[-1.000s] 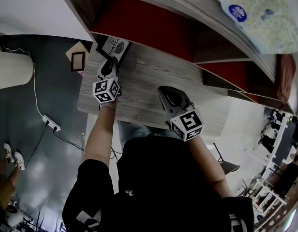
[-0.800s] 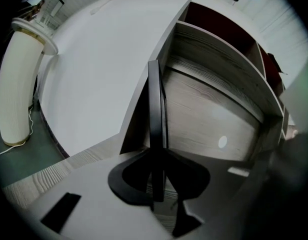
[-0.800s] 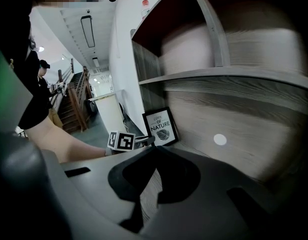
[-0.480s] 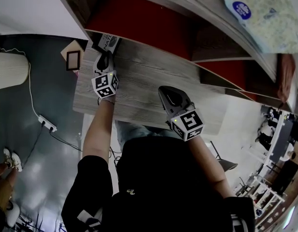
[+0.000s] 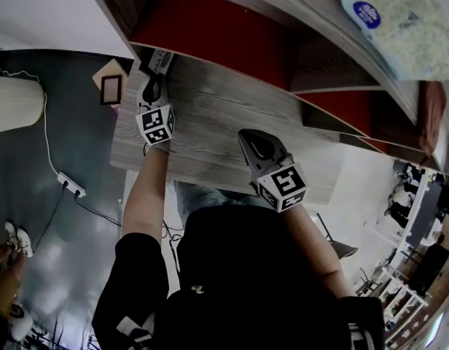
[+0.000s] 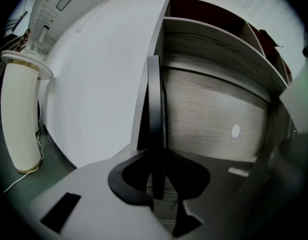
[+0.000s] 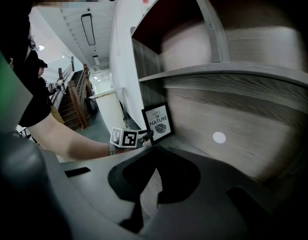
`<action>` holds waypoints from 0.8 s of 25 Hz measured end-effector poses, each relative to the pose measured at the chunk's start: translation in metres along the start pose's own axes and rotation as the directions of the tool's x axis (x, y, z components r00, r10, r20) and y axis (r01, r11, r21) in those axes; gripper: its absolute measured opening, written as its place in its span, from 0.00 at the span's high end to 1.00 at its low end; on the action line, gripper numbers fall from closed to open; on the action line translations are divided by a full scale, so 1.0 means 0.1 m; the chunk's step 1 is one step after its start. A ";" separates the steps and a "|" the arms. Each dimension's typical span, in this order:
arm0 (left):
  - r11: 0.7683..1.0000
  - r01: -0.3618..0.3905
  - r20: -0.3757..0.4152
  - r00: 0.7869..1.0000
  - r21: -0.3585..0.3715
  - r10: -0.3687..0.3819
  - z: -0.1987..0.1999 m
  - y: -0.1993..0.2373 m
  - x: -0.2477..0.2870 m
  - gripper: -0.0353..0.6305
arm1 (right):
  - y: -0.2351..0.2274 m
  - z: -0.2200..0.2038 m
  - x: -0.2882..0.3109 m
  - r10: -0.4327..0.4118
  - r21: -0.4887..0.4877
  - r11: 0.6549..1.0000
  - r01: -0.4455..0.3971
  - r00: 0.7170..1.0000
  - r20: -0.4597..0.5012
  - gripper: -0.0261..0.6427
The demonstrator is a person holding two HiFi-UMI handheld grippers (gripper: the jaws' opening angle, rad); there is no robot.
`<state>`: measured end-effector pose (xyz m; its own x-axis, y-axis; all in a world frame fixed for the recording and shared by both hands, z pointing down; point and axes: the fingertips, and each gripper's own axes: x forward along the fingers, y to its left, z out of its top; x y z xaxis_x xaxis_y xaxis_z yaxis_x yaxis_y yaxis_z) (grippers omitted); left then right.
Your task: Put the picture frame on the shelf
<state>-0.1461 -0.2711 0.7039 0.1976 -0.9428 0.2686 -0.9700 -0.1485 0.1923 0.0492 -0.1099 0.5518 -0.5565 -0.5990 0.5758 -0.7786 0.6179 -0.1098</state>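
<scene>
Two slips are looming, as I am judging it. The left gripper [image 5: 156,82] is clamping its jaws on the thin edge of the black picture frame [image 5: 159,59]. That frame appears to be standing upright at about eleven o'clock from the person, right at the left end of the grey wood-grain shelf [image 5: 232,115], near its side panel. So close to that open end, it could be tipping off toward the dark floor if the jaws are letting go before its foot is sitting flat. I cannot tell whether a stand is propping it. Pushing further could also be knocking it against the side panel and twisting it in that narrow grip. The right gripper [image 5: 252,143] is hovering at about one o'clock over bare board, its jaws only slightly apart and holding nothing, so it is giving no support.

As for compartments, the red-backed cubby [image 5: 210,31] at twelve o'clock is showing nothing but the frame at its mouth. A white patterned soft pack with a blue round label [image 5: 399,20] is lying on the top board at two o'clock.
</scene>
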 end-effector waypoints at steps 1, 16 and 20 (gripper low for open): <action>1.000 -0.004 -0.001 1.000 0.007 0.004 0.00 0.01 0.00 0.83 | 0.00 0.00 0.00 0.001 0.000 1.000 -0.001 1.000 0.000 0.97; 0.998 -0.014 -0.038 0.999 -0.060 0.012 0.02 0.10 -0.05 0.72 | 0.05 0.02 0.00 0.011 -0.002 1.000 -0.011 1.000 0.007 0.97; 0.998 -0.008 -0.045 0.999 -0.060 0.005 0.06 0.12 -0.17 0.72 | 0.08 0.07 -0.01 0.012 0.006 1.000 -0.013 1.000 0.021 0.97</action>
<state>-0.1616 -0.2590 0.6957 0.1987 -0.9291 0.3118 -0.9612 -0.1228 0.2469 0.0421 -0.1079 0.5448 -0.5721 -0.6018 0.5573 -0.7732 0.6223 -0.1217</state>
